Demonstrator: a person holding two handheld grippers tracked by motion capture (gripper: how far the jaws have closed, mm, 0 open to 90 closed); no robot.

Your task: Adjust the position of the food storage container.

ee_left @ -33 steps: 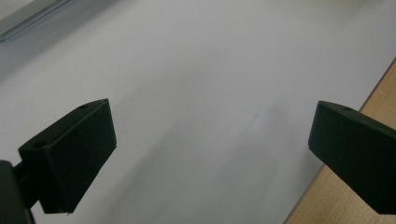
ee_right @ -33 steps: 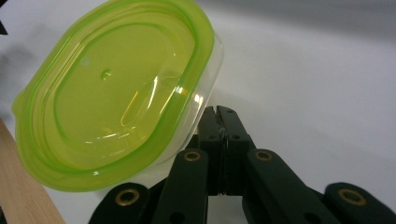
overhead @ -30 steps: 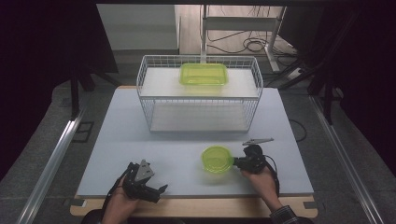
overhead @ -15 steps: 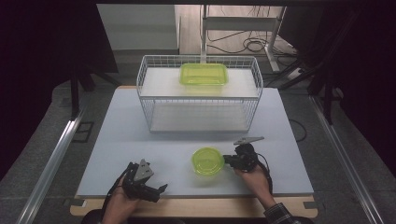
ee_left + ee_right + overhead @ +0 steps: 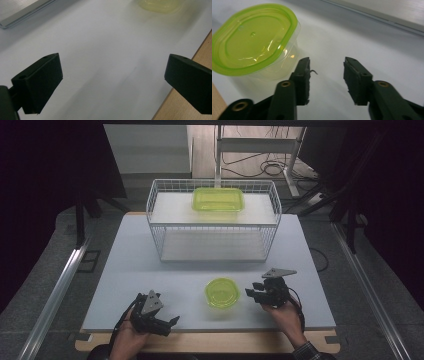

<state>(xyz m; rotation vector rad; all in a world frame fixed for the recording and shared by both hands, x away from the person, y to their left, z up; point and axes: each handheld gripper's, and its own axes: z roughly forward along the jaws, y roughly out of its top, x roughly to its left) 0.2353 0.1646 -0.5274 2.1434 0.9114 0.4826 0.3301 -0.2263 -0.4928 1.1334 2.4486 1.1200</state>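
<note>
Looking down on the table (image 5: 150,265), we see the round tub (image 5: 222,292) with its green lid standing near the front edge, just left of the right tool (image 5: 254,293). That tool's jaws have just been opening and now stand apart with nothing between them; the tub (image 5: 254,40) sits clear of them, beside one jaw. Our left tool (image 5: 170,324) rests near the front edge, well apart from the tub, jaws spread wide and empty. A yellowish blur, probably the tub (image 5: 160,5), lies far off in the left gripper view.
</note>
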